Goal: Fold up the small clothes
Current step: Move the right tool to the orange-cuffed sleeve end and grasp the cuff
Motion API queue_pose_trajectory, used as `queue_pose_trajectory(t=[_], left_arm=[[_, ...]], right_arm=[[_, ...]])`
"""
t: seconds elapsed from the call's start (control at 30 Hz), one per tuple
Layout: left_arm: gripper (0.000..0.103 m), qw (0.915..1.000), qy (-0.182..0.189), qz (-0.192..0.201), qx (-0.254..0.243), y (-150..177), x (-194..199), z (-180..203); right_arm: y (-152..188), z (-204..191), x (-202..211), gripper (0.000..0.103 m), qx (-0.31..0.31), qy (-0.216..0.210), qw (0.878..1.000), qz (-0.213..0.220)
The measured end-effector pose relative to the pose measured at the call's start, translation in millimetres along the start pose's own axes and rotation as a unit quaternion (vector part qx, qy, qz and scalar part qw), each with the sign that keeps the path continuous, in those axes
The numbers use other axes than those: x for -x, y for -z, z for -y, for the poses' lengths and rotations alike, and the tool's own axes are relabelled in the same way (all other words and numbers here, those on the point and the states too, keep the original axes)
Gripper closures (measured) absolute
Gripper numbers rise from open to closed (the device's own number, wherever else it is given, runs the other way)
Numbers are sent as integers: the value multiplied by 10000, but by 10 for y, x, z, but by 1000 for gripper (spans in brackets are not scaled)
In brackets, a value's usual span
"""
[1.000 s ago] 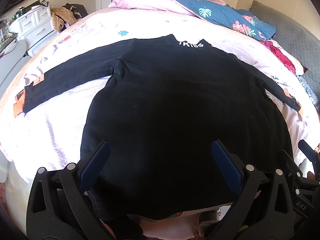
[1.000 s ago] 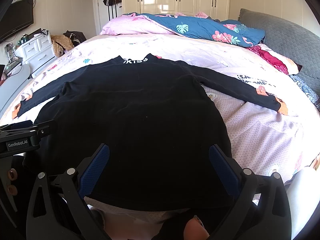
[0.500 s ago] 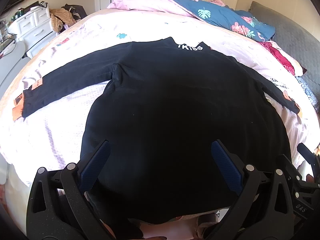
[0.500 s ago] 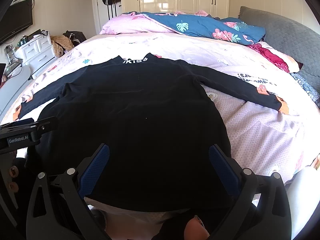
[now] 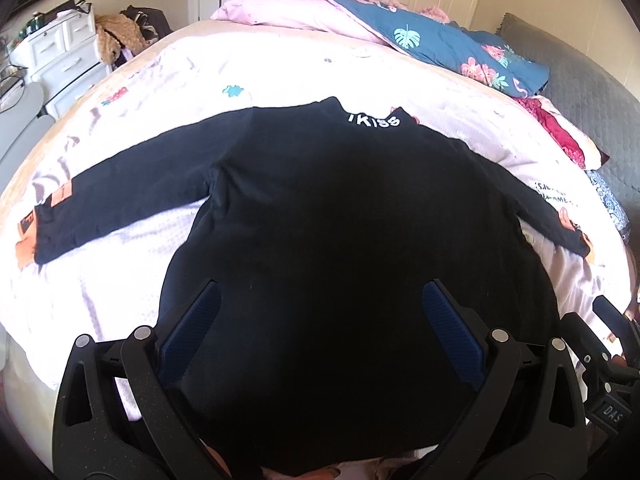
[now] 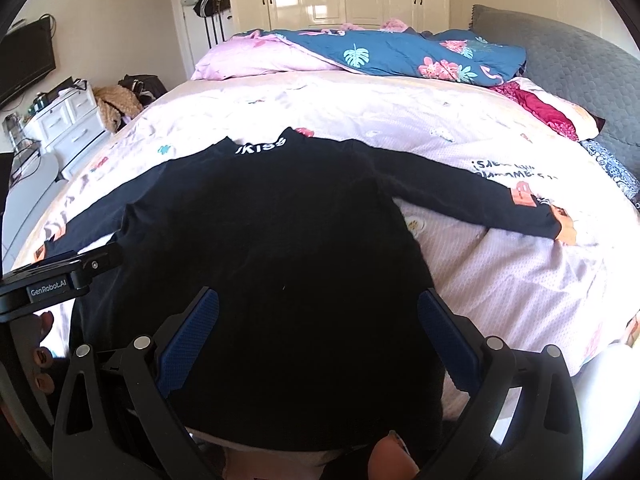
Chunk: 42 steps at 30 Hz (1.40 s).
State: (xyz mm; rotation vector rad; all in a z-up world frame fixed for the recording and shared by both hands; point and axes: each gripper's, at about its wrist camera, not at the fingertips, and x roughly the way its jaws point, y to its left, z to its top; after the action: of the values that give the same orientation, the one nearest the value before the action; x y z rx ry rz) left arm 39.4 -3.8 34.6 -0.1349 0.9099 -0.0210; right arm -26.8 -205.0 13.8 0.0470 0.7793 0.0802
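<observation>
The bed (image 5: 280,68) carries a pink printed cover. A black long-sleeved top (image 5: 340,216) lies flat on it, sleeves spread, collar away from the cameras. The left gripper (image 5: 320,312) stands over the top's near hem, jaws wide apart, with nothing between them. The right gripper (image 6: 318,320) is likewise spread over the hem; contact with the fabric cannot be determined.

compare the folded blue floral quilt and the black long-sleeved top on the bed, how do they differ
The blue floral quilt is patterned and bunched at the far end of the bed; the black long-sleeved top is plain apart from white collar lettering. The top lies spread flat near the open grippers, sleeves outstretched. Both rest on the pink bedsheet.
</observation>
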Motion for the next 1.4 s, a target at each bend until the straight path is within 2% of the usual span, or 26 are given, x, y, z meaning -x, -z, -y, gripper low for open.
queue_pose_trajectory(t=[0.13, 0.6, 0.93, 1.2, 1.4], left_arm=[[8, 9998, 55, -177, 60, -122, -88, 21], [8, 9992, 241, 19, 318, -637, -210, 116], [8, 9987, 82, 78, 505, -1006, -375, 164], [8, 9990, 99, 122, 416, -1224, -496, 324], [8, 9995, 180, 108, 226, -1310, -654, 504]], right_arm=[[-132, 27, -11, 4, -69, 18, 10000, 48], [-580, 129, -118, 4, -369, 173, 9990, 185], [-1029, 249, -132, 4, -648, 382, 9966, 342], [-1368, 457, -208, 4, -1263, 527, 9891, 539], [-1566, 736, -337, 4, -1762, 848, 9784, 676]])
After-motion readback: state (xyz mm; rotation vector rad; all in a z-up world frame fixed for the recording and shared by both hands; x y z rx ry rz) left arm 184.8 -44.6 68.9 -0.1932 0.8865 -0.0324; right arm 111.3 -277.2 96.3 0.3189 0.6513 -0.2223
